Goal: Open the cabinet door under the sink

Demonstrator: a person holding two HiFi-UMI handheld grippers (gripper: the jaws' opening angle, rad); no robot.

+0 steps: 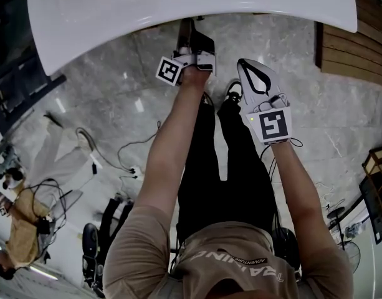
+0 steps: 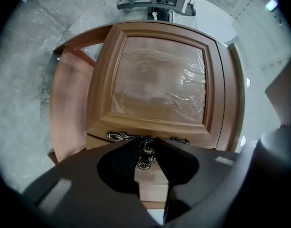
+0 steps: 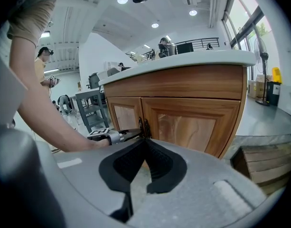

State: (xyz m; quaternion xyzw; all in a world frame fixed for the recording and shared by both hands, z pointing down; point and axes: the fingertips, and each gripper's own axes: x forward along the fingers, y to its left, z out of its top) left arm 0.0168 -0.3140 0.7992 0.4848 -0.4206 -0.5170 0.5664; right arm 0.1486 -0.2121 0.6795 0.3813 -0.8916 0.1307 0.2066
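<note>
Cabinet door (image 2: 157, 84): framed wooden door on the cabinet front, under the overhanging edge of the white countertop (image 3: 183, 60). Wrinkled clear film covers its centre panel. In the right gripper view it looks flush with the front.
Door knob (image 2: 147, 144): small, dark, round metal knob at the door's inner edge, where the two doors meet. Ornate dark plates run along that edge on either side of it.
Left gripper (image 3: 137, 132): dark, pointing level at the seam between the doors and rolled onto its side. Its jaws are closed onto the door knob, one tip against each side.
Second knob (image 2: 144, 164): just beside the first, by the neighbouring door (image 2: 154, 186). It shows in the gap between the jaws, and whether they touch it cannot be told.
Right gripper (image 3: 145, 141): white, held back from the cabinet and angled downward. Its jaws meet tip to tip with nothing between them.
Forearms: bare, both stretched forward over black trousers in the head view.
Marble floor (image 1: 116, 92): grey and veined, with loose cables (image 1: 109, 148) lying on it.
Surroundings: a grey metal cart (image 3: 90, 109) stands beyond the cabinet's far end. A slatted wooden platform (image 1: 356, 42) sits by the countertop's right end.
</note>
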